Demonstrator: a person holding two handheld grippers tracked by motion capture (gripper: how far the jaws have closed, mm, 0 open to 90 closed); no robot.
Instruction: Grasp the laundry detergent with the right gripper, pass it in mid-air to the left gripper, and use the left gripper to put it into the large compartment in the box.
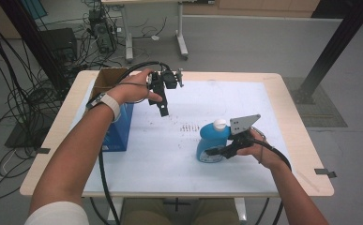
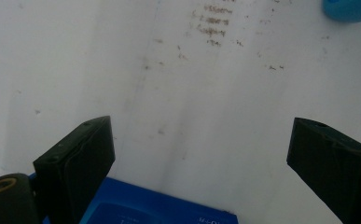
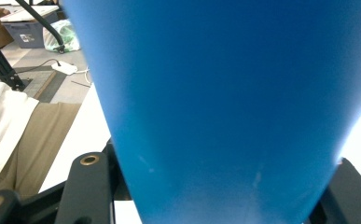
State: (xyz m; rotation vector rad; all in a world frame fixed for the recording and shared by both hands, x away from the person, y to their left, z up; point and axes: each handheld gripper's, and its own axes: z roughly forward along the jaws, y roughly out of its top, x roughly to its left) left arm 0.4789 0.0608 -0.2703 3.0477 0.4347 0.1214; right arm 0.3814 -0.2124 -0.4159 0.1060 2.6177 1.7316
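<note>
Blue bottle [image 3: 225,107] in right gripper [image 3: 215,205]

In the right gripper view, the blue bottle [image 3: 225,112] is cut off at the top, right and bottom edges and is blurred; its cap and label cannot be made out, and the pads pressed on it are hidden behind its body. In the left gripper view, the blue box [image 2: 155,207] below the fingers [image 2: 78,163] is cut off at the bottom edge, and its print is too small to be read. The dark marks beyond the fingertips on the table [image 2: 99,70] are too faint to be told.
</note>
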